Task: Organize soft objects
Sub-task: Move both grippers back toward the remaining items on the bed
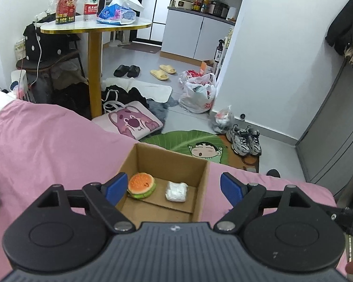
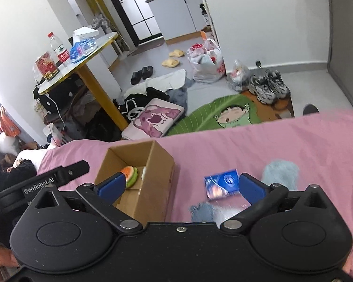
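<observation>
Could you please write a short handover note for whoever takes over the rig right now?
Left gripper: open, empty, over the box on the pink bed.
Right gripper: open, empty, to the right of the box, above the loose items.
Done: burger toy and white packet lie in the box.
Left: blue pack, fluffy light-blue piece beyond it and a blue cloth nearer the gripper lie on the bed right of the box. The blue pack is closest to the right gripper, so probably take it next.
</observation>
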The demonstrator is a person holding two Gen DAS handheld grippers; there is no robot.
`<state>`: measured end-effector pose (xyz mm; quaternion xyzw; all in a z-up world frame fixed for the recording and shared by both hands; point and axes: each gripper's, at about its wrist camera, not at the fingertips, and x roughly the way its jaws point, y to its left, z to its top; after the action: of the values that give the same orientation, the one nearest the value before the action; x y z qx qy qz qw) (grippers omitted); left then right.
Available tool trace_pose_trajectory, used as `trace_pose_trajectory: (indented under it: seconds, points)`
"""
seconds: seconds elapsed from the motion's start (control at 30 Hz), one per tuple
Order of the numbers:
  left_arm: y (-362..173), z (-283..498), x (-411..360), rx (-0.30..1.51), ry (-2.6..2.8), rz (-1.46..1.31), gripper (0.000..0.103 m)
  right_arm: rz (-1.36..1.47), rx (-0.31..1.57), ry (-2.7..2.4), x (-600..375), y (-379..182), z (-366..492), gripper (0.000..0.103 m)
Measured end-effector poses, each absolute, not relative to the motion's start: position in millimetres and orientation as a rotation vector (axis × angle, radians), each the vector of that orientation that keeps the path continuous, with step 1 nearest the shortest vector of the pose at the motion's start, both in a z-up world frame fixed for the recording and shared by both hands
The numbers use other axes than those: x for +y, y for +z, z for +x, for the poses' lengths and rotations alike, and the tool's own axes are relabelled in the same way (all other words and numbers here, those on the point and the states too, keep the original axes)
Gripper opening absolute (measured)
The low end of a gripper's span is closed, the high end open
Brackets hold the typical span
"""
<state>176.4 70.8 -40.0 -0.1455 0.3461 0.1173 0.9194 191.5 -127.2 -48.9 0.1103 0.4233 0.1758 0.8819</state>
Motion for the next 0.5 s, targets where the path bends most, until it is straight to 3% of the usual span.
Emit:
trace_pose_trajectory:
  seconds: [0.27, 0.5]
  points:
    - [-29, 165, 34, 0.787, 0.156, -0.254, 0.099, 0.245, 0.873, 0.343, -160, -45, 167, 0.103]
    - [-22, 149, 8, 0.776, 0.146, -0.221, 0.100, 0.280, 0.895, 0.323, -188, -53, 157, 0.103]
